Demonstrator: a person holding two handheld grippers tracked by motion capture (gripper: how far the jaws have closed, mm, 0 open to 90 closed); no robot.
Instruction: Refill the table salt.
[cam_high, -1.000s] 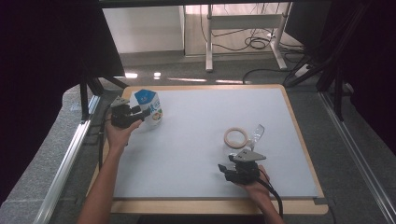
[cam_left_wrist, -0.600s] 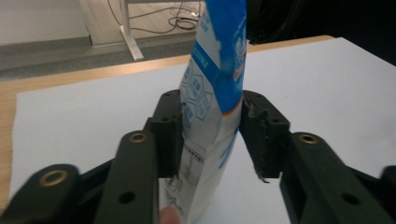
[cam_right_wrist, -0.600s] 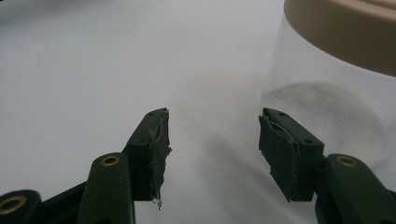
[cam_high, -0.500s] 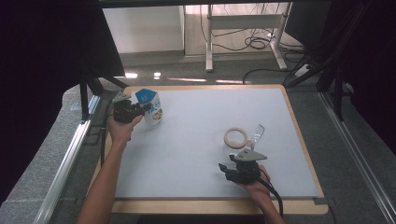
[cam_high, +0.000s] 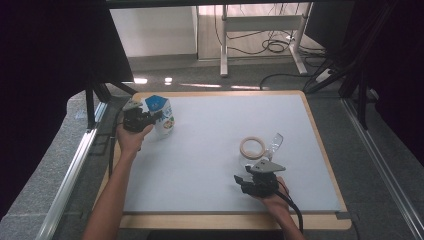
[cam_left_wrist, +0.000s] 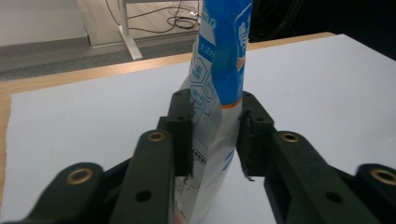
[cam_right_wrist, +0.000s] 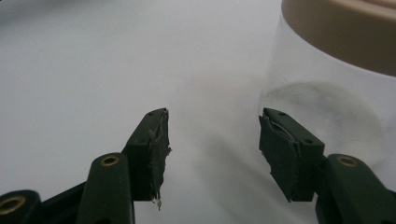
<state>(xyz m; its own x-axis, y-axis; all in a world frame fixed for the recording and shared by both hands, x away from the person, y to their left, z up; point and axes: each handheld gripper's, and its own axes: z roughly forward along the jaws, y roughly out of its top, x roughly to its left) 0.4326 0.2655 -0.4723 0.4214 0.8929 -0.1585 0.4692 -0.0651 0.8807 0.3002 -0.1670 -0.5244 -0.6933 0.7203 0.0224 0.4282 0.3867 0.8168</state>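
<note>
A blue and white carton (cam_high: 164, 116) stands upright at the far left of the white mat (cam_high: 210, 150). My left gripper (cam_high: 152, 118) reaches it from the left. In the left gripper view the carton (cam_left_wrist: 219, 93) sits between the jaws of the left gripper (cam_left_wrist: 217, 135), which have just been closing, and both pads press its sides. Near the front right, my right gripper (cam_high: 246, 180) is open with nothing between its pads. In the right gripper view a clear container with a beige rim (cam_right_wrist: 336, 70) stands just beyond and right of the right gripper (cam_right_wrist: 212, 135).
The beige-rimmed container (cam_high: 252, 147) has a clear plastic piece (cam_high: 274, 142) beside it, right of centre. The mat lies on a wooden-edged table (cam_high: 320, 150). Desk legs and cables (cam_high: 270, 45) stand on the floor beyond.
The left gripper's jaws have drawn in against the carton. The right hand and the container have stayed where they were.
</note>
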